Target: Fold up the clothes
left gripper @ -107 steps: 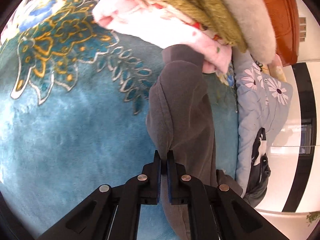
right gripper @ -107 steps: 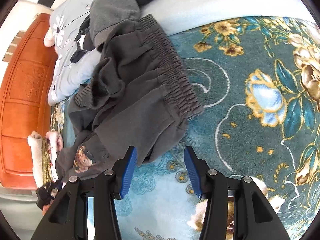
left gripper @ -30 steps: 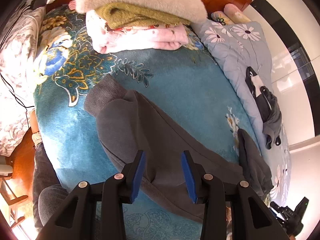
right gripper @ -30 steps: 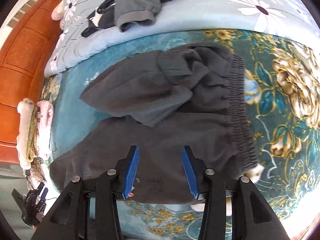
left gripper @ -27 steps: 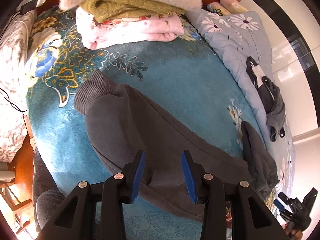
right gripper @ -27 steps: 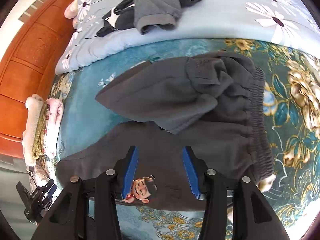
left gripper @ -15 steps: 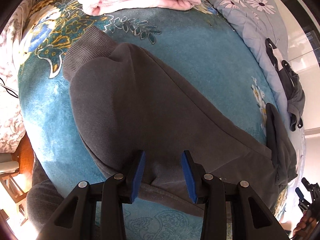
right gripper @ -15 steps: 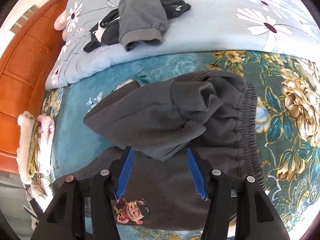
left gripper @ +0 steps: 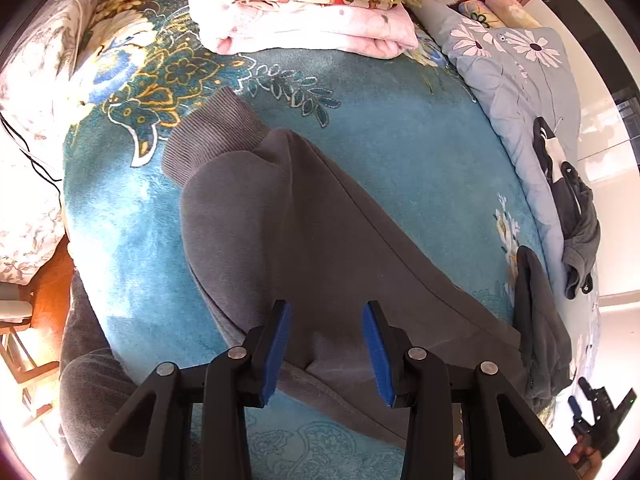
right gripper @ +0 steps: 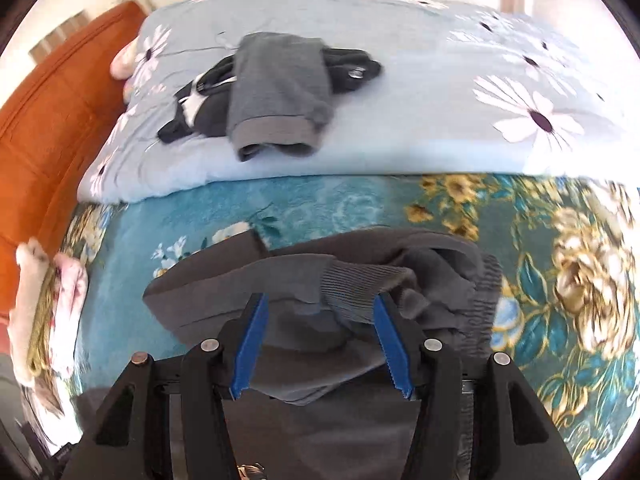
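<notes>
We see a teal floral plush blanket (left gripper: 400, 140) filling both views, and on it our dark grey fleece sweatpants (left gripper: 304, 232) lie spread across the centre of the left wrist frame, one leg running flat to its ribbed cuff (left gripper: 212, 136) at upper left. In the right wrist frame the other leg lies bunched and doubled back over the waistband at centre, so we judge the pair only partly laid out and not yet a tidy fold. At the top of the left frame sits a stack of folded pink, olive and cream garments (left gripper: 304, 12); a crumpled grey and black garment (right gripper: 276, 92) lies on the pale blue daisy quilt (right gripper: 480, 92) at upper centre of the right frame. Our left gripper (left gripper: 326, 348) stands wide open over the leg, holding nothing. Our right gripper (right gripper: 318, 344) is likewise spread apart, straddling the bunched cuff without pinching it.
</notes>
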`<state>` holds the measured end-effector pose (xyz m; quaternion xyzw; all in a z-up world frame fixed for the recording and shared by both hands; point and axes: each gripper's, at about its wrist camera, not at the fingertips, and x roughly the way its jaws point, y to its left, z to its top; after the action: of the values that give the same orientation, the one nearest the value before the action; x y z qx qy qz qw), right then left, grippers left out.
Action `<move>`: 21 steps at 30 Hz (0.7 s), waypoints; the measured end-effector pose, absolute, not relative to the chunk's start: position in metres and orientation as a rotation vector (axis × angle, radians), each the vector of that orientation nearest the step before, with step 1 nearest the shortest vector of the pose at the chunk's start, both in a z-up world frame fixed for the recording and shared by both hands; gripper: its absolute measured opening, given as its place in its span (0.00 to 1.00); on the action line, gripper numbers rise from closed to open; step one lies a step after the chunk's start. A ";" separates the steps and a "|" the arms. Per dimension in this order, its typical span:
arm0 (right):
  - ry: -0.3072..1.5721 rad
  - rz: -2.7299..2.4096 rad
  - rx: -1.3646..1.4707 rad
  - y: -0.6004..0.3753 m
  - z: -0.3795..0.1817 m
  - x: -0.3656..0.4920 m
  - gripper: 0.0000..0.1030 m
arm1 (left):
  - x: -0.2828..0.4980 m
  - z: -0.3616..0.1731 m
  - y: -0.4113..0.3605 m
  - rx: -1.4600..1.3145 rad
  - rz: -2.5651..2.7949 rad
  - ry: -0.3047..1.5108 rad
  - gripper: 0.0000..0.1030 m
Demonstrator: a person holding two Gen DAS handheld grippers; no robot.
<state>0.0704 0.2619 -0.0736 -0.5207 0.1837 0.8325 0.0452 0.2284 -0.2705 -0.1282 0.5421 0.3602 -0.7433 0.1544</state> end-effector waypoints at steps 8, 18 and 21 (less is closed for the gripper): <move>0.930 2.383 -1.689 0.293 -0.140 0.104 0.55 | 0.224 -0.136 -0.250 1.670 -2.130 0.983 0.41; 1.135 2.281 -1.751 0.271 -0.172 0.085 0.55 | 0.228 -0.142 -0.260 1.654 -2.098 1.037 0.41; 1.133 2.292 -1.714 0.268 -0.169 0.088 0.55 | 0.228 -0.147 -0.262 1.663 -2.089 1.052 0.42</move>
<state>0.0883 0.2682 -0.1693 -0.5566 0.3677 0.7443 0.0316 0.2281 -0.2620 -0.1471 0.5742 0.3633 -0.7211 0.1354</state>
